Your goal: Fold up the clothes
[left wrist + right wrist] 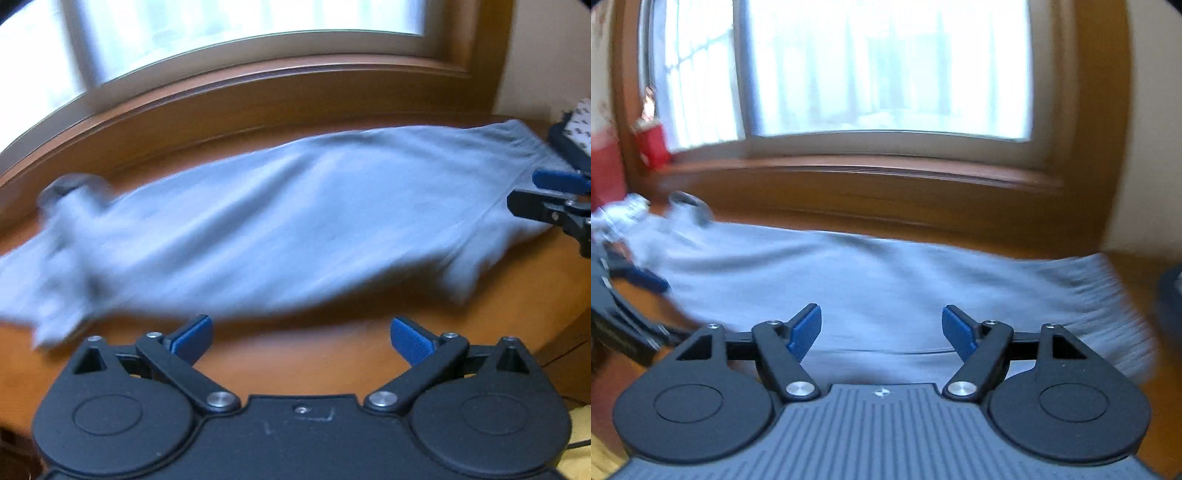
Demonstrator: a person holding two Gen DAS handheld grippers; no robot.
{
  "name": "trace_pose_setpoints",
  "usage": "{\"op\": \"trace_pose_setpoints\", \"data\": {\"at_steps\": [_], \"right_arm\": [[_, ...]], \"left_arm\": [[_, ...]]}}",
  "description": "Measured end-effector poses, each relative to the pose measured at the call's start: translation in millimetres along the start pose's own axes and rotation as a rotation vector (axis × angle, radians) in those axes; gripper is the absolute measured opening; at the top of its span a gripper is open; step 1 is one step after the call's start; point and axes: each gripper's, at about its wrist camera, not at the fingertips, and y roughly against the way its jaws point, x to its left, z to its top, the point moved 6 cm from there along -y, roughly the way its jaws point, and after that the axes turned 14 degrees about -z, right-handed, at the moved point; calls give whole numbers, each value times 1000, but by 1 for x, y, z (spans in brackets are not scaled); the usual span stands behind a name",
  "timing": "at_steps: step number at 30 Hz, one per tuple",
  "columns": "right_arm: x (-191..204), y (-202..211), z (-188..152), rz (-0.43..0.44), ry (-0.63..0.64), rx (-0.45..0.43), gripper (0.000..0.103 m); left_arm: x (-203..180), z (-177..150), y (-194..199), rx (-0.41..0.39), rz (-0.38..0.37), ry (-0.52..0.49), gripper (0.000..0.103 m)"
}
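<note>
Grey garment (258, 221) lies flat; both tongs gape (nothing held).

Left gripper (301, 338): black housing, two round discs, black linkage arms on silver pivot screws, blue textured pads (194, 338). A small screw sits centred between the discs. Right gripper (881, 332): same black build and blue pads, ribbed grey plate behind the linkages.

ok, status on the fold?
Left gripper open, empty. Right gripper open, over the cloth. Grey garment lies flat on wooden table. Nothing in the way.
</note>
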Motion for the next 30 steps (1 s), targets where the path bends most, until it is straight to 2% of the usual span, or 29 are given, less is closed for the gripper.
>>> {"op": "trace_pose_setpoints", "data": {"at_steps": [5,10,13,16,19,24,27,30], "right_arm": [[127,-2,-13,163,19,60,76],[208,-6,-7,303,23,110,76],[244,-25,-4,337,29,160,76],[270,-38,-1,342,13,186,76],[292,-53,6,333,7,173,76],[318,-80,12,238,52,123,76],[329,-94,12,166,8,150,76],[339,-105,12,123,-54,180,75]], "left_arm": [[86,-45,51,-19,93,91,103],[144,-65,91,-56,127,139,103],[178,-62,99,-70,167,140,103],[210,-55,99,-74,174,153,103],[239,-44,95,-63,165,131,103],[285,-17,86,-25,183,-23,103],[310,-4,85,15,140,-96,103],[331,3,84,13,125,-148,103]]}}
